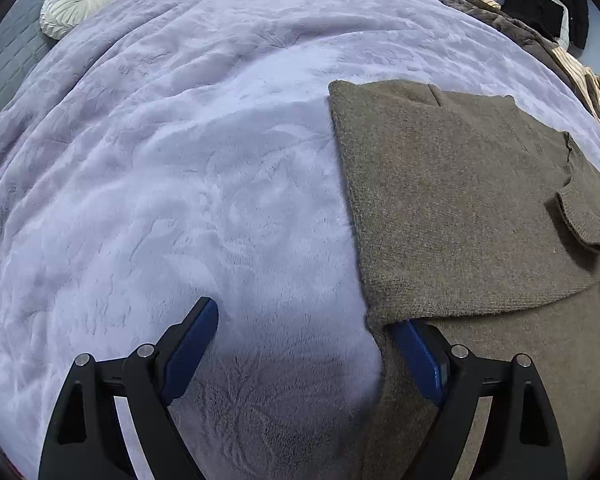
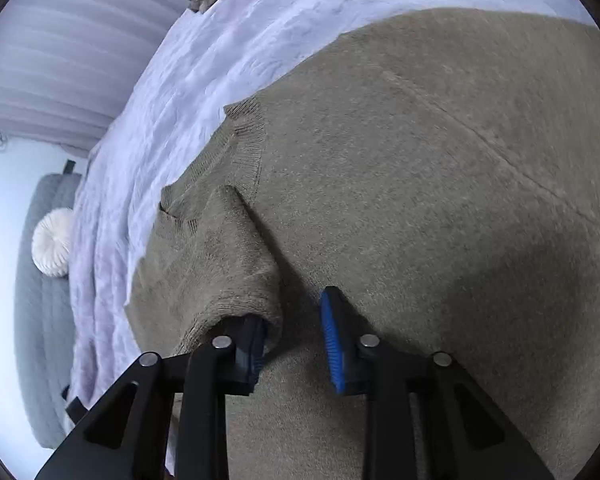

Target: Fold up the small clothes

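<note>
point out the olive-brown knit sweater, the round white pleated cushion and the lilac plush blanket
olive-brown knit sweater (image 1: 440, 200), left wrist view, folded-over top layer
round white pleated cushion (image 1: 80, 4), left wrist view, near its centre
lilac plush blanket (image 1: 200, 160), left wrist view, bare middle area

No text, label, brand, number or sign could be read in either view; the sweater (image 1: 460, 208), the blanket (image 1: 180, 160) and the round cushion (image 1: 80, 4) bore no legible marks.
</note>
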`<state>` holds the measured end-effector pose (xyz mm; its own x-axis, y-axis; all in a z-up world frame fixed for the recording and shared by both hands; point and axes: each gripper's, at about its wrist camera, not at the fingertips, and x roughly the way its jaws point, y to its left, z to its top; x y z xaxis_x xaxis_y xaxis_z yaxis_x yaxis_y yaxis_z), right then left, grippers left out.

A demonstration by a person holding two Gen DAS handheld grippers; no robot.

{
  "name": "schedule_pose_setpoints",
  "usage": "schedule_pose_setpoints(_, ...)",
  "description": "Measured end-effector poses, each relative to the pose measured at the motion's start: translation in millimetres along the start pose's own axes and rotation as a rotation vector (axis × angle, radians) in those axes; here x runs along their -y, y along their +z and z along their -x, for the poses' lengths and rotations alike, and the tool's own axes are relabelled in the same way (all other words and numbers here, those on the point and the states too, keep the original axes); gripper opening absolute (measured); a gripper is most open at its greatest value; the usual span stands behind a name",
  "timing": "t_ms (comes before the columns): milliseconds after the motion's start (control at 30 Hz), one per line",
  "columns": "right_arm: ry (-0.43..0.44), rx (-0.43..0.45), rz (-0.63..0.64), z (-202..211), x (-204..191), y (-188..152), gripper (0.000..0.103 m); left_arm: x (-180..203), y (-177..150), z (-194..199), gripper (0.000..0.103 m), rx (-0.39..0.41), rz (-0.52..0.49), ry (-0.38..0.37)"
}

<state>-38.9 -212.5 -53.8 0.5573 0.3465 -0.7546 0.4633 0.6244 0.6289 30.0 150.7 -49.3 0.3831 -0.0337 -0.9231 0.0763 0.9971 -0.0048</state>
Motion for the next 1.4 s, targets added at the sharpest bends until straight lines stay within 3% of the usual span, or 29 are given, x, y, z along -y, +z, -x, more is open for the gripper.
schedule_pose_setpoints(67,-0.016,0.003,0.002,2.5,-1.3,-0.2,0.038,-4.2,0.5,8.2,0.088,-0.017,-0.004,-0.037)
schedule_pose_setpoints(133,-0.090,0.013,0.078,3.3,-15.1,0.0,0.043,-11.3,2.7,18.7,0.088,-0.018,0.011,-0.082)
schedule_pose_setpoints(233,-0.338,0.063,0.433,7.4,-59.0,-10.5,0.054,-19.6,19.3,25.2,0.088,-0.006,0.050,-0.112)
schedule_pose_setpoints(367,-0.614,0.159,0.920,-2.3,-96.0,-46.2,0.055,-6.6,53.6,1.7,0.088,-0.040,0.056,-0.122)
schedule_pose_setpoints(433,-0.699,0.199,1.106,-12.8,-107.7,-65.0,0.055,5.7,67.4,-15.5,0.088,-0.061,0.059,-0.156)
schedule_pose_setpoints(533,-0.759,0.216,1.312,-27.3,-112.7,-83.5,0.055,25.6,83.0,-36.1,0.087,-0.079,0.029,-0.153)
schedule_pose_setpoints(567,-0.772,0.202,1.350,-33.6,-112.5,-84.3,0.052,28.6,86.6,-38.7,0.082,-0.072,0.036,-0.154)
schedule_pose_setpoints(600,-0.747,0.177,1.342,-38.4,-116.7,-78.7,0.043,29.5,89.2,-39.1,0.058,-0.065,0.049,-0.170)
schedule_pose_setpoints(633,-0.692,0.144,1.286,-37.2,-119.0,-68.0,0.004,29.8,91.1,-39.5,0.039,-0.069,0.060,-0.187)
schedule_pose_setpoints(667,-0.634,0.138,1.174,-25.2,-115.8,-53.9,0.006,29.4,92.6,-39.3,0.037,-0.073,0.075,-0.197)
schedule_pose_setpoints(733,-0.429,0.177,0.832,9.3,-97.5,-15.8,0.006,29.5,92.7,-38.9,0.037,-0.066,0.074,-0.200)
schedule_pose_setpoints(833,-0.167,0.177,0.264,44.7,-26.2,33.2,0.009,29.9,90.4,-39.9,0.037,-0.060,0.049,-0.199)
schedule_pose_setpoints(867,-0.058,0.157,0.047,48.5,10.2,41.2,0.014,27.6,91.3,-40.6,0.038,-0.061,0.056,-0.203)
schedule_pose_setpoints(900,-0.008,0.146,-0.098,50.0,36.0,43.1,0.019,25.7,92.5,-41.6,0.044,-0.066,0.066,-0.201)
schedule_pose_setpoints(933,0.022,0.139,-0.232,52.8,61.8,40.8,0.032,23.5,93.4,-42.3,0.053,-0.072,0.076,-0.196)
schedule_pose_setpoints(967,0.057,0.142,-0.294,56.1,76.3,36.4,0.035,20.7,94.3,-42.4,0.053,-0.075,0.085,-0.204)
schedule_pose_setpoints(1033,0.110,0.119,-0.300,63.3,80.0,24.8,0.036,17.5,96.7,-43.1,0.053,-0.086,0.086,-0.226)
schedule_pose_setpoints(1100,0.181,0.041,-0.213,58.5,56.6,7.4,0.038,18.1,99.4,-42.9,0.052,-0.086,0.065,-0.239)
schedule_pose_setpoints(1133,0.227,-0.031,-0.168,46.9,37.9,-5.7,0.038,19.0,99.8,-42.6,0.039,-0.084,0.051,-0.244)
schedule_pose_setpoints(1167,0.257,-0.098,-0.138,34.1,22.6,-18.8,0.038,19.2,101.2,-42.5,0.034,-0.087,0.037,-0.260)
schedule_pose_setpoints(1200,0.293,-0.190,-0.103,12.3,0.3,-36.7,0.038,19.5,101.8,-42.5,0.034,-0.093,0.031,-0.266)
schedule_pose_setpoints(1300,0.321,-0.339,-0.042,-42.5,-48.1,-78.4,0.038,18.8,105.1,-39.9,0.022,-0.096,0.014,-0.284)
schedule_pose_setpoints(1400,0.322,-0.349,-0.059,-80.5,-72.7,-98.3,0.038,11.4,105.6,-36.5,0.012,-0.097,0.004,-0.308)
